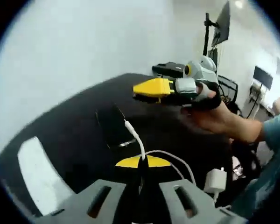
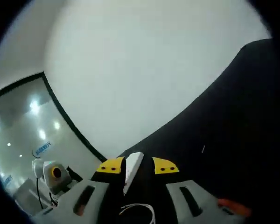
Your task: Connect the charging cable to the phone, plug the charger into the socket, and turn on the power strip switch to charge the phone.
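A black table bears a white sheet; monitor behind.

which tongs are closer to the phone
Left. The left tongs hold the cable just short of the phone. The right tongs hover above the table, past the phone's far end.

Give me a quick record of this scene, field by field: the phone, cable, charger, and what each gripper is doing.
phone: dark, lying flat on the black table
cable: white, its plug end at the phone's edge; whether seated, cannot tell
charger: white, on the table at the cable's far end
left gripper: shut on the cable
right gripper: raised above the table, in a hand; open or shut, cannot tell
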Tool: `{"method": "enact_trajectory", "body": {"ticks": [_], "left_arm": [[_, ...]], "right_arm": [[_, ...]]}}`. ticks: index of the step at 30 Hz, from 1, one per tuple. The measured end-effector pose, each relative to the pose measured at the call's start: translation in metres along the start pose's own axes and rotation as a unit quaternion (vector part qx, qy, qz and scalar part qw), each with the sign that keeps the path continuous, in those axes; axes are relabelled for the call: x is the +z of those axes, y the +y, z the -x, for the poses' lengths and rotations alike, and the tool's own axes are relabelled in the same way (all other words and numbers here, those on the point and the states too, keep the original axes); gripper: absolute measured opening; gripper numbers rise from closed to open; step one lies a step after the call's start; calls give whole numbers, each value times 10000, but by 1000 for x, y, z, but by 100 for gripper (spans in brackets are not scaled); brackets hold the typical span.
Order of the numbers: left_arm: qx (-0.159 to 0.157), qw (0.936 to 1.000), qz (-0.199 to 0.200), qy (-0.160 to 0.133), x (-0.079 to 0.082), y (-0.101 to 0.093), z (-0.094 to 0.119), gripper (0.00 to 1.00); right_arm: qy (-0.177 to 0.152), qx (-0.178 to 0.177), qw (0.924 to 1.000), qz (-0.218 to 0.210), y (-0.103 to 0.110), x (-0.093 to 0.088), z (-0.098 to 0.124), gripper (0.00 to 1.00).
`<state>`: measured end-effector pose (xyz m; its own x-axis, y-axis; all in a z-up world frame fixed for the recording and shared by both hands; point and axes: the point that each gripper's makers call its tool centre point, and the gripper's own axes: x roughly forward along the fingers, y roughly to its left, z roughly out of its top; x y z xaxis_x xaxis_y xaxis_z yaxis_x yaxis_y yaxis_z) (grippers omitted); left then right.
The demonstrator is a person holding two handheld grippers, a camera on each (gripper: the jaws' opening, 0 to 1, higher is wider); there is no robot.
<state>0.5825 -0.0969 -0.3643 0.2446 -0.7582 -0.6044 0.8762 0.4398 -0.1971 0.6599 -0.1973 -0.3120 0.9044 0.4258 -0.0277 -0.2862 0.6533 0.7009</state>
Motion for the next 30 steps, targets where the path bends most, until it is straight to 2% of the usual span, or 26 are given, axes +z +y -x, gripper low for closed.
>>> {"method": "enact_trajectory", "body": {"ticks": [2, 4, 6, 8, 10, 12, 14, 16, 17, 18, 19, 20, 24, 25, 27, 29, 30], "left_arm": [[-140, 9996, 145, 173, -8, -2, -8, 0], [-86, 9990, 340, 284, -15, 1, -15, 0], [-65, 9984, 373, 413, -18, 4, -20, 0], [19, 9970, 175, 756, -27, 4, -23, 0], [-8, 9951, -162, 980, -31, 0, -26, 0], [120, 9926, -288, 1177, -33, 2, -29, 0], [120, 9911, -283, 1297, -32, -1, -31, 0], [346, 9842, -505, 1661, -37, 4, -29, 0], [362, 9809, -624, 1809, -39, 3, -28, 0], [545, 9753, -728, 2013, -43, 7, -29, 0], [561, 9684, -1024, 2203, -45, 7, -30, 0], [491, 9678, -1076, 2221, -45, 4, -32, 0], [710, 9622, -1183, 2349, -45, 6, -35, 0], [759, 9580, -1272, 2454, -47, 7, -34, 0], [734, 9573, -1284, 2483, -46, 6, -36, 0], [820, 9523, -1426, 2569, -44, 7, -35, 0], [961, 9455, -1654, 2635, -42, 12, -34, 0]], "right_arm": [[-62, -149, 9998, 118, -14, 4, -1, 19], [-59, -202, 9995, 243, -21, 4, -2, 18], [-25, -239, 9991, 343, -26, 2, -3, 18], [11, -271, 9986, 457, -30, 0, -4, 18], [42, -301, 9981, 532, -35, -3, -6, 18], [127, -269, 9981, 545, -36, -8, -7, 18], [114, -287, 9978, 590, -39, -10, -6, 18], [94, -356, 9977, 577, -47, -8, -6, 18], [75, -382, 9976, 573, -50, -7, -6, 18], [56, -431, 9975, 549, -55, -5, -6, 18], [39, -464, 9975, 537, -58, -3, -6, 18], [-10, -504, 9974, 519, -62, 0, -6, 18], [-127, -588, 9973, 422, -71, 11, -8, 18], [-156, -608, 9971, 423, -73, 14, -8, 18], [-235, -659, 9967, 421, -78, 21, -9, 18], [-371, -718, 9958, 422, -83, 31, -11, 18], [-443, -745, 9954, 417, -85, 37, -13, 18]]}}
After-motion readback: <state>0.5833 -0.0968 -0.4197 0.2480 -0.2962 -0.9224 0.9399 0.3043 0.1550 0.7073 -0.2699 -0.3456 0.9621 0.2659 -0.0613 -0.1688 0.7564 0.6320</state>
